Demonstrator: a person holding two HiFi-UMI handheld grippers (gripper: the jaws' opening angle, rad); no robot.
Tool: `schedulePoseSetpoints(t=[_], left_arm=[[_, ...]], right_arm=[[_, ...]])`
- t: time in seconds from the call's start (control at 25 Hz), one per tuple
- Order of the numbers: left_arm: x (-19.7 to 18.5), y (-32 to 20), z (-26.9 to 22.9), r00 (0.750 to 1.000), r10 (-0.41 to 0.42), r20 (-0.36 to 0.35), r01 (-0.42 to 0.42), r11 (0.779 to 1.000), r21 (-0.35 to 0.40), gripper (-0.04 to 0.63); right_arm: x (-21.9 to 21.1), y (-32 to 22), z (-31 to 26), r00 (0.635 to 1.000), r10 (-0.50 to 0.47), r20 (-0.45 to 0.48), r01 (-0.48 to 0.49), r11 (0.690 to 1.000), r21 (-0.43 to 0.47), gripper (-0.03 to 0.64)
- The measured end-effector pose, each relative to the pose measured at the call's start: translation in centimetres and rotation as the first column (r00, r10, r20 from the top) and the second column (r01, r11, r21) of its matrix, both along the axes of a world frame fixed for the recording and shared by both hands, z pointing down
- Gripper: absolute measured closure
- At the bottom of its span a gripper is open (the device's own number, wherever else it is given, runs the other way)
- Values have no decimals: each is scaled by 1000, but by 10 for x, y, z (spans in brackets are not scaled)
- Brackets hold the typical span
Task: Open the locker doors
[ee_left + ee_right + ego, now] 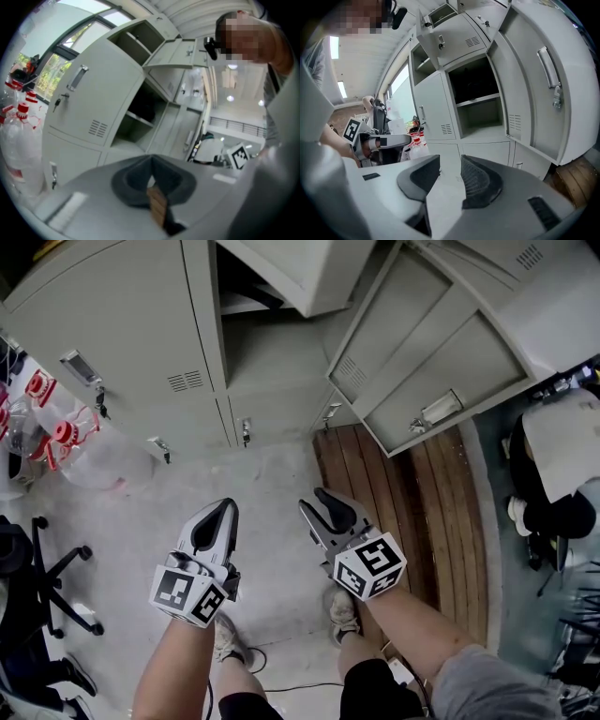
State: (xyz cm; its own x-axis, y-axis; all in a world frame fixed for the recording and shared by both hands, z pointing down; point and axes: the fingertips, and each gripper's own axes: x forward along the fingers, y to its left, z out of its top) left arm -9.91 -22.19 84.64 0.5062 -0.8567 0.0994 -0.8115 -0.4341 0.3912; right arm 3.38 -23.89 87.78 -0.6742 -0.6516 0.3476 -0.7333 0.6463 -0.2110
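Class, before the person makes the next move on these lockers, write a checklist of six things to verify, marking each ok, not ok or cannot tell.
1. Right gripper jaws apart, nothing between them: ok.
2. Left gripper ready to take a handle: not ok, jaws together.
3. Middle compartment open: ok, interior exposed.
4. Lower door open: not ok, closed.
5. Left-column door open: not ok, closed.
6. Lower door unlocked: cannot tell; a key sits at its edge.
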Motion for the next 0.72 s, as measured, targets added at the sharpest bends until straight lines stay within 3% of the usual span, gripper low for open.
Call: schedulePoseSetpoints(t=[0.24,0.4,0.64,0.72], left_arm=[[4,4,-11,1000,4,1,-4,1000,1,591],[11,10,-43,1000,13,4,-13,1000,15,591],[17,42,-152,999,27,35,-28,999,20,591],[12,39,-203,998,15,56,-18,998,55,591]], right_arm=[[7,5,-11,1000,7,-4,-7,1000,-2,485],[3,8,-44,1000,11,14,-11,1000,3,494],[3,30,-159,999,-22,33,22,1000,4,506],[3,22,-214,998,-37,45,35,998,42,518]])
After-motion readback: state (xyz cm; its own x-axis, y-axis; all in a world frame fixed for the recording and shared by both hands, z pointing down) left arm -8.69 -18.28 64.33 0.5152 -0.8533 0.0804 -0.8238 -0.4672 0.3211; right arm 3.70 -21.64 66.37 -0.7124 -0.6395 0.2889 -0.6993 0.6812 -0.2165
